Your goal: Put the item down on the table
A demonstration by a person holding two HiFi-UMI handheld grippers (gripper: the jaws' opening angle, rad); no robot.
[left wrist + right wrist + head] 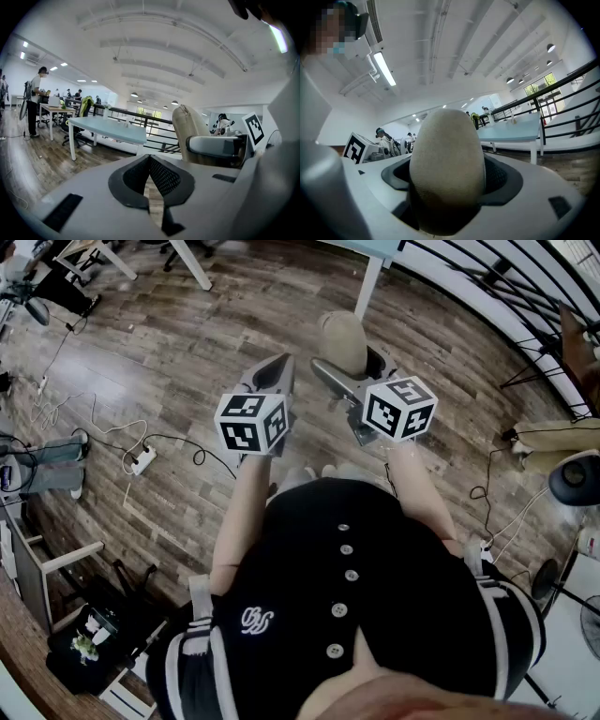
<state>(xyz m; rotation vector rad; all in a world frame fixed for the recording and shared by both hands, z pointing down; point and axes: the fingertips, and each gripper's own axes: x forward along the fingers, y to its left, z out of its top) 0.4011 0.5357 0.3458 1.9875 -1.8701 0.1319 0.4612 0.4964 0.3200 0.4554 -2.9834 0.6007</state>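
The item is a beige, egg-shaped, fabric-covered thing (pixel 339 334). It stands upright between the jaws of my right gripper (pixel 352 360), which is spread wide and shut on it, held out over the wooden floor. In the right gripper view the item (pixel 445 150) fills the middle, with the gripper (pixel 447 180) pressing on both its sides. My left gripper (pixel 278 367) is held beside it on the left, shut and empty; its black pads (pixel 161 176) meet at the tips. From the left gripper view the item (pixel 187 124) shows to the right. The pale blue table (pixel 377 247) stands just ahead.
The table's white leg (pixel 368 287) comes down close in front of the item. A black railing (pixel 506 277) runs at the upper right. Cables and a power strip (pixel 142 460) lie on the floor to the left. Other desks and people (pixel 35 101) are farther off.
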